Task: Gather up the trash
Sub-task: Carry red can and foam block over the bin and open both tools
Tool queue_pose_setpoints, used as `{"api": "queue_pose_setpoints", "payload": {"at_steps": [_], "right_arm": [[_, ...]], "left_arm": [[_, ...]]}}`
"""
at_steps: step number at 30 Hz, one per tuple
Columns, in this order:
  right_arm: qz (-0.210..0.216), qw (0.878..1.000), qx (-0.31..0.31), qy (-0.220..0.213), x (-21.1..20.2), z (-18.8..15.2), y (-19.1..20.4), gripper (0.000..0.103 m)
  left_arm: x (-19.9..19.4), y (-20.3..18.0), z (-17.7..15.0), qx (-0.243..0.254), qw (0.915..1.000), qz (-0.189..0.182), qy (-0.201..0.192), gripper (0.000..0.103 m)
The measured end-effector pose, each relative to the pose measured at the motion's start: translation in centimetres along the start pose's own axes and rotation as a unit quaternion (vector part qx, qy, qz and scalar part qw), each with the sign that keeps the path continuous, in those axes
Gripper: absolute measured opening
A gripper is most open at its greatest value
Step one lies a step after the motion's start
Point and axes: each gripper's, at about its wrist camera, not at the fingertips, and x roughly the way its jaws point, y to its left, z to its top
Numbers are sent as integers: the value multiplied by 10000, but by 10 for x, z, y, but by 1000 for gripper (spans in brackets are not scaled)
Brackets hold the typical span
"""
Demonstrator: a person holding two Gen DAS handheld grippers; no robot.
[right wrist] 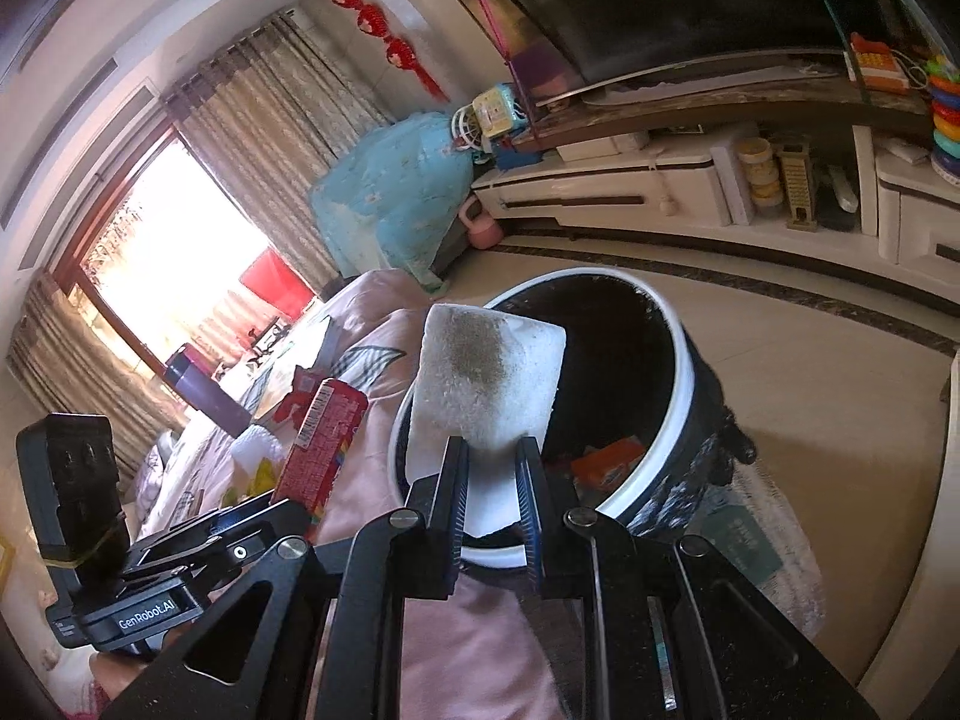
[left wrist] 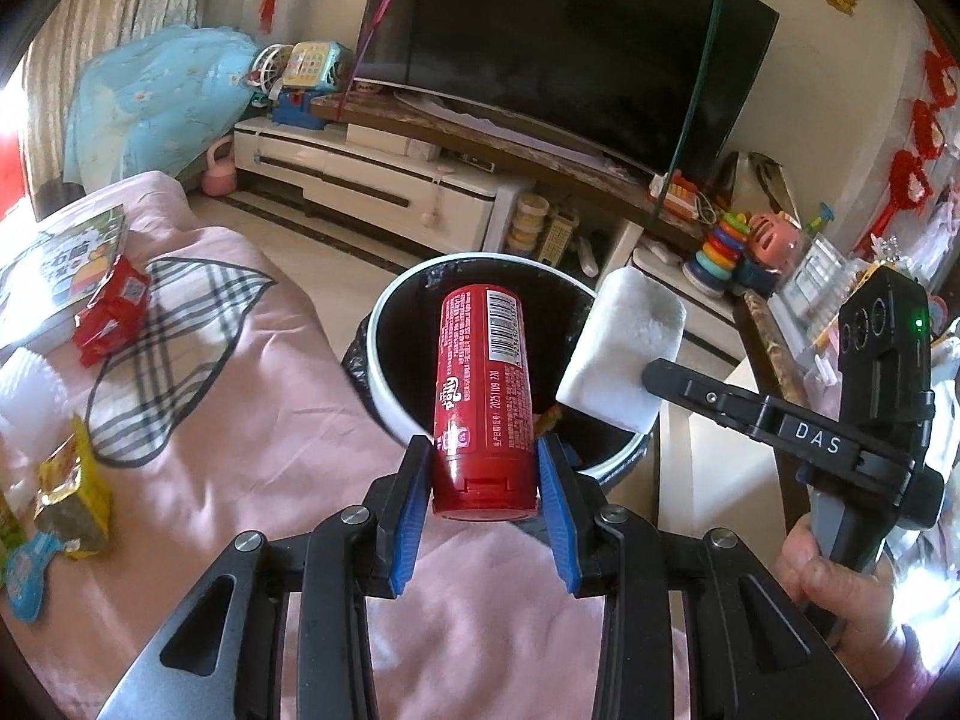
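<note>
At frame centre, the left gripper (left wrist: 485, 468) clamps a red tube (left wrist: 483, 396) and the right gripper (right wrist: 492, 480) pinches a white foam block (right wrist: 486, 372), both over the black bin (left wrist: 384, 384) beside the pink bedspread (left wrist: 252, 420).

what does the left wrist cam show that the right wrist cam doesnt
Only the left wrist view: the barcode side of the red tube in the left claw, the plaid cloth and the yellow wrapper on the pink cover.

Only the right wrist view: the bright window and the orange trash inside the bin.

Both: the white-rimmed bin, the white foam block in the right claw.
</note>
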Motion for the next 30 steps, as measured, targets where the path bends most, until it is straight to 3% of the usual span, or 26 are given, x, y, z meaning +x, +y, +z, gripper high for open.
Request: {"api": "queue_pose_setpoints", "payload": {"at_steps": [21,24,25,27,30], "right_arm": [[-446,9982,-257,304,25,17,-12,18],[-468,9979,-271,359,29,18,-10,23],[-480,9978,-271,361,30,20,-11,26],[-471,9980,-248,334,29,21,-12,45],[-408,9987,-212,226,23,21,-13,58]], "left_arm": [[54,-8,27,-64,9997,54,212,34],[58,-6,29,-133,9996,24,261,37],[58,-6,29,-157,9996,6,248,42],[57,-5,29,-169,9996,37,200,47],[52,-4,26,-190,9997,44,155,50]]}}
